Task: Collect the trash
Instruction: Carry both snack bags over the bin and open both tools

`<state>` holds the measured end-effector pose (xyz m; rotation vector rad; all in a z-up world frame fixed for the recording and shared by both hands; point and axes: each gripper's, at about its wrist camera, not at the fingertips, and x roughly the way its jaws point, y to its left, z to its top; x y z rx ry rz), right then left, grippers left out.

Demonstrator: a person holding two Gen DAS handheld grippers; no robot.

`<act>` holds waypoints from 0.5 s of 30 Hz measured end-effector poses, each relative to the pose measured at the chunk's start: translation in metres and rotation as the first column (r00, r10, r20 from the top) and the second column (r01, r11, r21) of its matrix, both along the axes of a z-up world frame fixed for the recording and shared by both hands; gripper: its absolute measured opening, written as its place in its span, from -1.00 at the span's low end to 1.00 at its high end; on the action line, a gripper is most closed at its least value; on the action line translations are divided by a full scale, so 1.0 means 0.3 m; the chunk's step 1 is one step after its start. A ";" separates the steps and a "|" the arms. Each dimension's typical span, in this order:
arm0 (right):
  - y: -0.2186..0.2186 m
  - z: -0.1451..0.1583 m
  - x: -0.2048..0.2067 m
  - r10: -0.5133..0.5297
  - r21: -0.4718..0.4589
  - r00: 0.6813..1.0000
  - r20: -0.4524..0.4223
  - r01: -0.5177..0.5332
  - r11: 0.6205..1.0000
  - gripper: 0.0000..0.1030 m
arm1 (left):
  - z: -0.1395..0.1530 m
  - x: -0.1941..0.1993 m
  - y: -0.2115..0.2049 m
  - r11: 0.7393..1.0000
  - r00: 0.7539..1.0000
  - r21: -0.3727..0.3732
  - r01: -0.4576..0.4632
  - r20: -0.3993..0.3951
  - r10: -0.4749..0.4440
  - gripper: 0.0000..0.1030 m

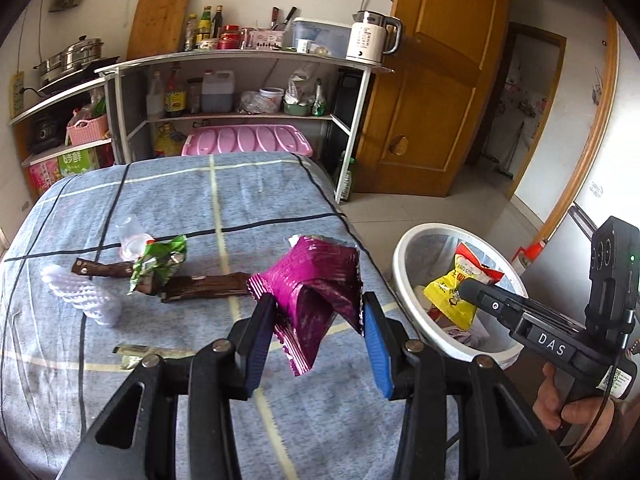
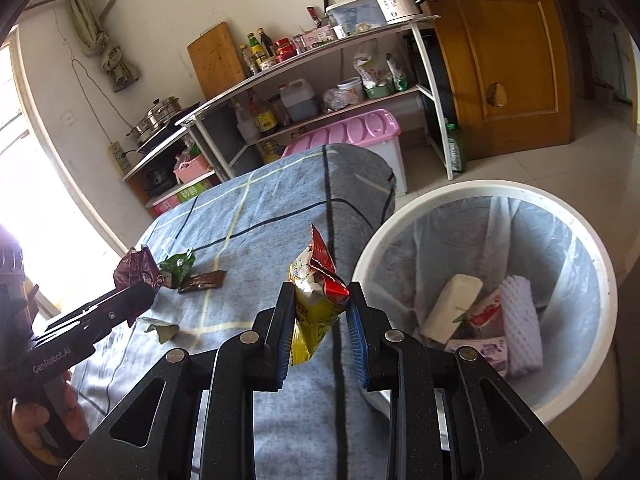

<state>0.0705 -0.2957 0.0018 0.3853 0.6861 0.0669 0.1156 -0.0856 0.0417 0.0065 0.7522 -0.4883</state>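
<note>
In the left wrist view, a crumpled magenta foil wrapper (image 1: 316,292) is seen pinched between the blue pads of the left gripper (image 1: 320,320) above a blue checked cloth (image 1: 224,200). At ten o'clock from the wrapper, a green wrapper (image 1: 160,260), a brown wrapper (image 1: 204,286) and a white foam net (image 1: 84,296) are left lying on the cloth. At three o'clock, a white bin (image 1: 404,252) stands on the floor just beside the table edge — the right gripper (image 1: 466,290), held by a hand (image 1: 568,404), is shown over it, closed on a yellow-and-red snack bag (image 1: 456,284). In the right wrist view, the same snack bag (image 2: 318,304) is clamped between the right gripper's (image 2: 320,320) pads over the cloth's (image 2: 248,208) edge. The lined bin (image 2: 384,240) sits at three o'clock, with a foam net, a pale block and cartons already inside. At nine o'clock the left gripper (image 2: 140,298) is seen with the magenta wrapper (image 2: 136,270) in its grip.
</note>
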 end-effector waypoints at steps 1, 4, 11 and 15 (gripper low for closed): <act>-0.019 0.003 -0.008 -0.010 -0.001 1.000 0.003 0.010 1.000 -0.49 | -0.001 -0.002 -0.026 1.000 1.000 0.001 0.013 -0.003 -0.013 -0.12; -0.077 0.009 -0.029 -0.042 -0.002 0.999 0.002 0.042 0.999 -0.49 | -0.002 -0.007 -0.098 0.999 0.999 0.008 0.048 -0.006 -0.048 -0.12; -0.192 0.003 -0.057 -0.104 -0.032 0.994 -0.018 0.103 0.994 -0.49 | -0.009 -0.017 -0.268 0.992 0.993 0.033 0.119 -0.005 -0.119 -0.11; -0.243 -0.007 -0.062 -0.130 -0.065 0.991 -0.037 0.127 0.990 -0.49 | -0.028 -0.019 -0.359 0.986 0.987 0.051 0.159 -0.013 -0.159 -0.10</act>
